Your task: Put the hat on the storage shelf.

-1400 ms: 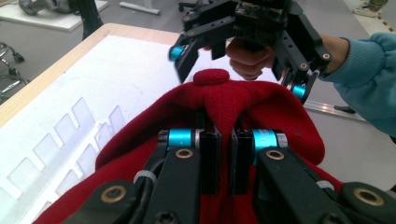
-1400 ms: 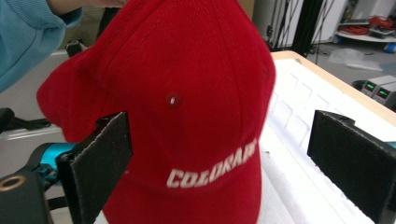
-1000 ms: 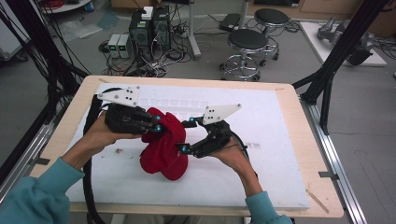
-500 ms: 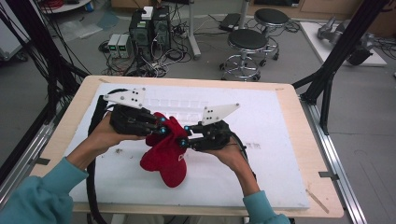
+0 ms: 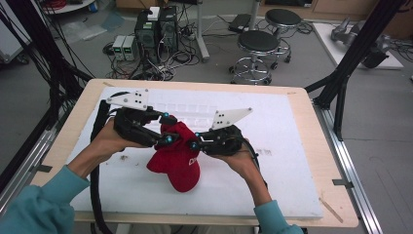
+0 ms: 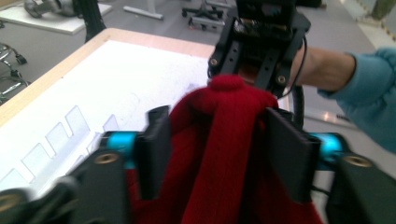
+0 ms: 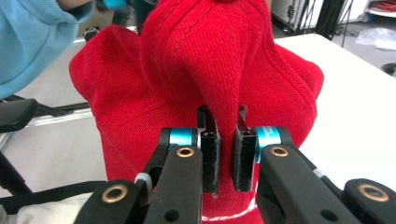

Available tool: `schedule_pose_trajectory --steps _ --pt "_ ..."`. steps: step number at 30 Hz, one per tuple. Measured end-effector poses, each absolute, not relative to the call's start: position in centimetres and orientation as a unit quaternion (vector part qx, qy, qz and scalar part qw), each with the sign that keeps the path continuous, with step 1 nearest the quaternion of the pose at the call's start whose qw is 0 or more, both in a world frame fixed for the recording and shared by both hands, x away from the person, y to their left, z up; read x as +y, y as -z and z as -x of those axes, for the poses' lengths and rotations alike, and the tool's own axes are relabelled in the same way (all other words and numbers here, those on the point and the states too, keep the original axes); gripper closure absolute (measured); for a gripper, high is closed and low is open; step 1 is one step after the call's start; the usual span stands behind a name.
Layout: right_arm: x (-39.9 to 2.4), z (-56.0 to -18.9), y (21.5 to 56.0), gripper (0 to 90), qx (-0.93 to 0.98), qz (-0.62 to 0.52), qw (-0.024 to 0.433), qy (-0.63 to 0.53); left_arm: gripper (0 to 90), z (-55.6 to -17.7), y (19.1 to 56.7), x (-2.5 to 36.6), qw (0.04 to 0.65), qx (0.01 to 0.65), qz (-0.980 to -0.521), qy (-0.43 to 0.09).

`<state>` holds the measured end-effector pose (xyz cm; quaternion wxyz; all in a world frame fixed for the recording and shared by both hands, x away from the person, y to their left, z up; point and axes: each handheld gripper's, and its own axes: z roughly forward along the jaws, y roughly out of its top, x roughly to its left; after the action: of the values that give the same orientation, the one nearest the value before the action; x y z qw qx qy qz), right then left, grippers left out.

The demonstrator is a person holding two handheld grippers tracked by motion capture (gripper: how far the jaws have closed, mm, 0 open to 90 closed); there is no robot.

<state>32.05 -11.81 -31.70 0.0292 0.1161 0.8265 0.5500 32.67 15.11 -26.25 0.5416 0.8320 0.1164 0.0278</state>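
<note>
A red cap (image 5: 178,163) hangs above the white board (image 5: 292,146), held up between my two grippers. My left gripper (image 5: 167,128) comes in from the left, its jaws fairly wide apart and pressed on the bunched crown (image 6: 224,140). My right gripper (image 5: 194,145) comes in from the right, shut tight on a narrow fold of the cap (image 7: 224,56). In the right gripper view the fold runs down between the two black pads (image 7: 210,158). The cap's brim droops toward the person. The left gripper view has the right gripper (image 6: 261,51) just behind the cap's top button.
The white board covers most of the wooden table (image 5: 83,112), with a row of faint rectangles (image 5: 190,107) at its far side. A black cable (image 5: 95,185) trails from the left gripper over the front edge. Stools (image 5: 258,48) and computer boxes (image 5: 156,29) stand on the floor beyond.
The cap has been drawn up and bunched tighter between the grippers. The two grippers have come closer together, and the left gripper's blue-tipped jaws now show around the crown.
</note>
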Motion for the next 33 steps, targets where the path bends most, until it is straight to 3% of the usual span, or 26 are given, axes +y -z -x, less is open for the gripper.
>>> schedule_pose_trajectory --steps 3,6,16,24,33 --pt "-11.9 -32.1 31.7 84.7 0.824 -0.124 0.039 -0.551 23.8 -32.7 26.0 15.4 0.55 0.135 -0.823 -0.035" --pt "-12.3 -32.2 31.6 84.7 0.819 -0.135 0.045 -0.556 15.4 -32.5 25.8 15.9 0.545 0.148 -0.824 -0.046" --pt "-13.4 -32.4 31.2 84.6 0.804 -0.17 0.07 -0.565 15.5 -30.1 26.8 18.3 0.555 0.178 -0.808 -0.09" --pt "-13.9 -32.4 30.9 84.5 0.794 -0.183 0.085 -0.573 16.7 -27.0 29.9 18.4 0.546 0.197 -0.803 -0.135" --pt "-14.5 -32.2 30.1 84.5 0.784 -0.193 0.104 -0.581 17.3 -25.5 33.2 18.0 0.544 0.231 -0.796 -0.136"
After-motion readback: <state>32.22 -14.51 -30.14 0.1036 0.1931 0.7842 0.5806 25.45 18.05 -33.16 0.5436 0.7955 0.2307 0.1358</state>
